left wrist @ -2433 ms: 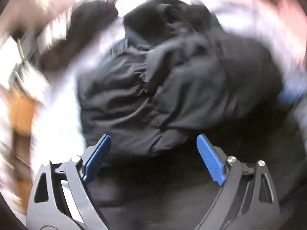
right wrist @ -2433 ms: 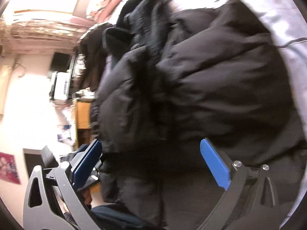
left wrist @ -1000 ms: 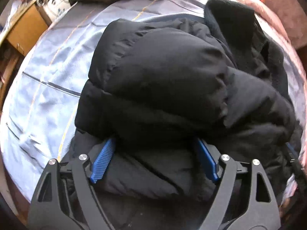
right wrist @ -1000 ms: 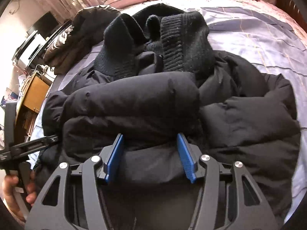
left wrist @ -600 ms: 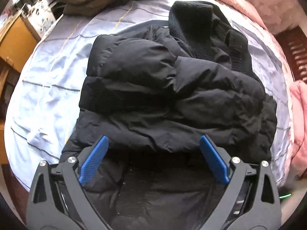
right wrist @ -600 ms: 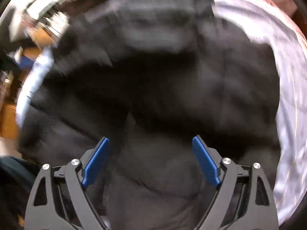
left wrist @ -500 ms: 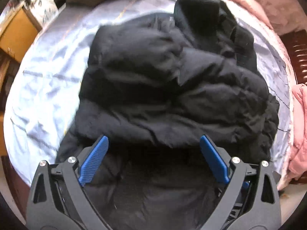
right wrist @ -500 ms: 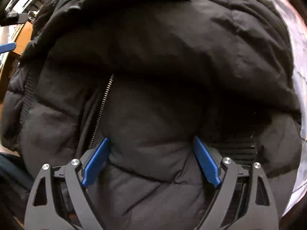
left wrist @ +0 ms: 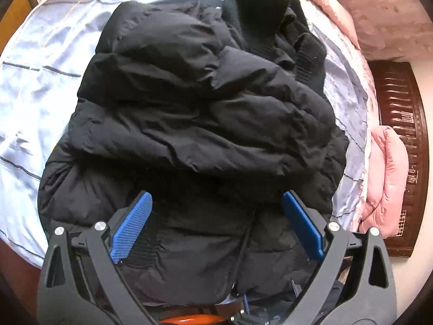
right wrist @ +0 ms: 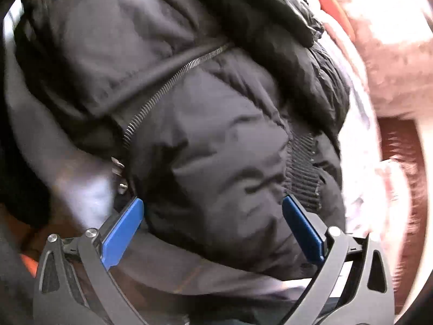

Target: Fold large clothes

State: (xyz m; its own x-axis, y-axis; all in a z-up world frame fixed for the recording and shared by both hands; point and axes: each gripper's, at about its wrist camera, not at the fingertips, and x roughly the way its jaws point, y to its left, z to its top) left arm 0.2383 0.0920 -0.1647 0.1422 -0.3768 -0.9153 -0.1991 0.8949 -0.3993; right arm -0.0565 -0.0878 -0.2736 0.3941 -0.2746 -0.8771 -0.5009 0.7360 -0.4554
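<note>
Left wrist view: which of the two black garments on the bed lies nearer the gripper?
The puffy black jacket, quilted and smooth, reaches between the open left gripper. The knitted black sweater lies beyond it.

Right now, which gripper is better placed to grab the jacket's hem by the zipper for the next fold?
Probably the right gripper: it is open, close over the jacket, with the zipper just ahead. The left gripper is open but views the whole jacket from farther back.

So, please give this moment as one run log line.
task: fold clothes | jacket: bunched on bed | left gripper: open | right gripper: open over jacket
</note>
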